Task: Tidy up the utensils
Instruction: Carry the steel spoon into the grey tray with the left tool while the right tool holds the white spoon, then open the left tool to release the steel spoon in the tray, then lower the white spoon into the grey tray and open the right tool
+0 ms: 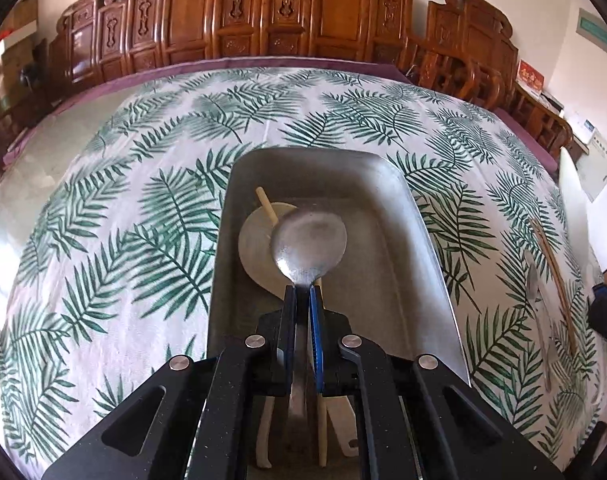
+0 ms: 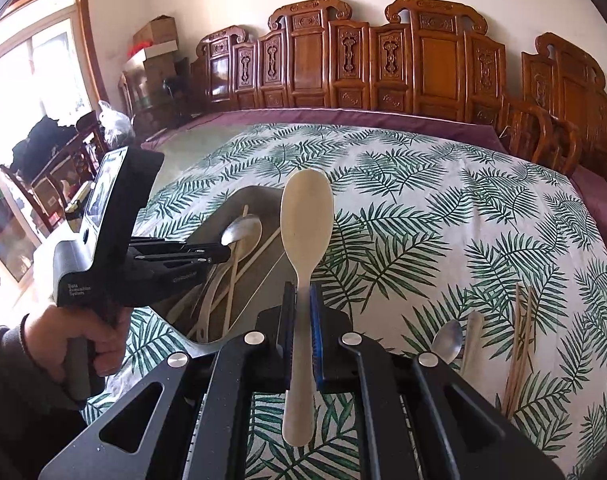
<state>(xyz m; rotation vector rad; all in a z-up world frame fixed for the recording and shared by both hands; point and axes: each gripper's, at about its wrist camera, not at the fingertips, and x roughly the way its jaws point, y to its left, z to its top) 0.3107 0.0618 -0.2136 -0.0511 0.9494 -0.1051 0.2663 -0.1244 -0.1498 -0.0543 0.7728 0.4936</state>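
My left gripper (image 1: 302,289) is shut on the neck of a metal spoon (image 1: 308,243), whose bowl hangs over the inside of a metal tray (image 1: 419,280). Under it in the tray lie a cream rice paddle (image 1: 255,244) and a chopstick (image 1: 266,205). My right gripper (image 2: 302,287) is shut on the handle of a cream spoon (image 2: 306,216), held above the leaf-print cloth to the right of the metal tray (image 2: 219,216). In the right wrist view a hand holds the left gripper (image 2: 223,249) over the tray, the metal spoon (image 2: 241,229) at its tips.
On the cloth to the right lie a metal spoon (image 2: 447,340), a cream utensil (image 2: 472,340) and wooden chopsticks (image 2: 521,340). The leaf-print cloth (image 1: 143,208) covers a table with a purple border. Carved wooden chairs (image 2: 383,60) line its far side.
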